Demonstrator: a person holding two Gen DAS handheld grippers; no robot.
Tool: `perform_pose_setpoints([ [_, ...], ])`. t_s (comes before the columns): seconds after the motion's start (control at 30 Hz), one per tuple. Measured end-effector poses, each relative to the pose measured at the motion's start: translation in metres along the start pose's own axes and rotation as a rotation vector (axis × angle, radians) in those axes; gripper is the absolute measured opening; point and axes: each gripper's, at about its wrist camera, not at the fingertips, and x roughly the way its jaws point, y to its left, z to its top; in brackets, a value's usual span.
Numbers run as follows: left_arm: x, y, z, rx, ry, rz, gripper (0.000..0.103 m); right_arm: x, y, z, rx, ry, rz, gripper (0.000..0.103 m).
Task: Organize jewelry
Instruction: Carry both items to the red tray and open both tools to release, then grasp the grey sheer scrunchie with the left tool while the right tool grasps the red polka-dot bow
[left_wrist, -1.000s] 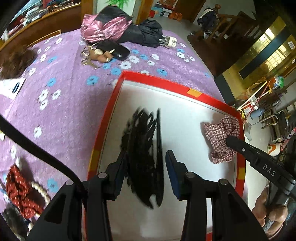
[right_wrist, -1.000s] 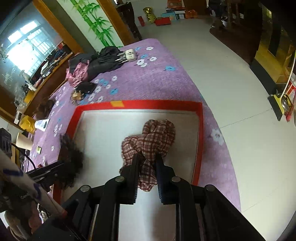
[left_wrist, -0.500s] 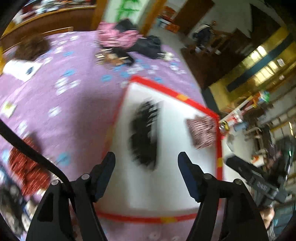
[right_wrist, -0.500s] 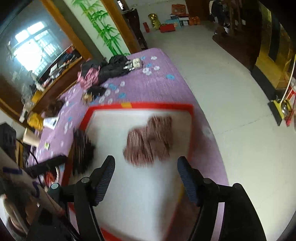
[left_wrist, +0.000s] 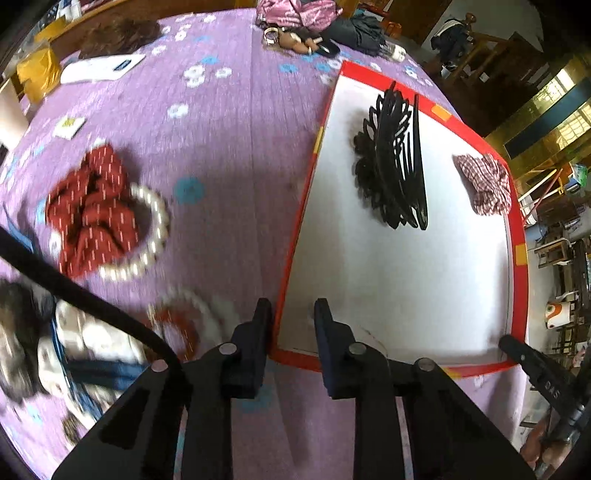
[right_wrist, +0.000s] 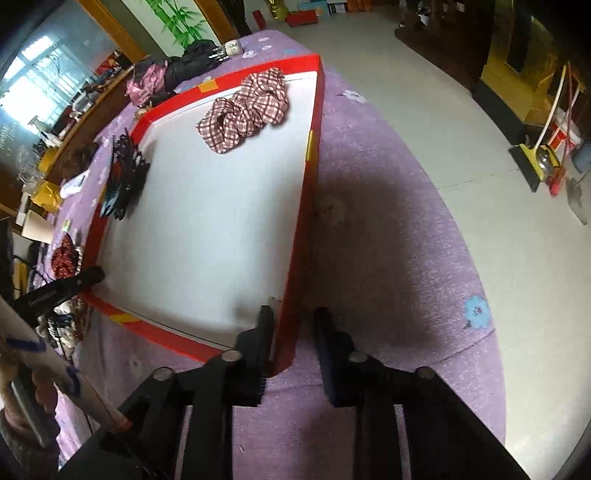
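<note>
Now closing, both pairs of fingers, each down to a narrow gap astride a near corner of the white board with red taped border (left_wrist: 402, 280). Left gripper (left_wrist: 291, 314) straddling the board's near-left corner, red edge between the fingers, pads not clearly pressing on it. Right gripper (right_wrist: 293, 321) the same at the near-right corner, red rim in the gap (contact too hard to tell).

On the board: black toothed plastic hair clip (left_wrist: 397, 162) lying flat toward the far left side; checked red-and-white fabric scrunchie (left_wrist: 485, 186) near the far right edge, well apart from the clip. Rest of the white surface bare.

Off the board, on the purple flowered cloth (left_wrist: 229, 155) covering the worktop: dark red dotted fabric scrunchie (left_wrist: 92, 218) ringed by a white pearl bead bracelet (left_wrist: 155, 236), touching it; nearer, blurred, a heap of more beads and blue-and-white fabric (left_wrist: 85, 350). Black cable (left_wrist: 74, 291) crossing in front of that heap. Farther back: white card (left_wrist: 101, 68), pink and dark bundled clothes (left_wrist: 314, 16), small doll figure (left_wrist: 295, 38). Right of the worktop, pale tiled floor (right_wrist: 461, 92).
</note>
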Motion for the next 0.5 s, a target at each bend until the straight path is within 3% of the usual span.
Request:
perform_pose_setpoints([
  [0.2,-0.009,-0.012,-0.036,0.027,0.01,0.008,0.021,-0.009,-0.015,-0.017,0.018,0.032,-0.044,0.016],
  [0.3,-0.026,-0.007,-0.05,-0.016,-0.003,-0.037,0.03,-0.012,-0.014,-0.023,0.006,0.015,-0.061,0.019],
  [0.33,-0.035,-0.003,-0.054,-0.026,-0.014,-0.061,0.036,-0.015,-0.012,-0.023,-0.001,-0.003,-0.076,0.023],
  [0.4,-0.06,0.004,-0.065,-0.032,-0.054,-0.092,0.044,-0.024,-0.007,-0.021,0.0,-0.036,-0.077,0.052],
  [0.47,-0.081,0.013,-0.074,-0.039,-0.096,-0.095,0.054,-0.039,0.0,-0.023,0.003,-0.093,-0.063,0.065],
  [0.5,-0.095,0.022,-0.081,-0.048,-0.125,-0.093,0.056,-0.046,0.005,-0.023,-0.005,-0.115,-0.068,0.066],
])
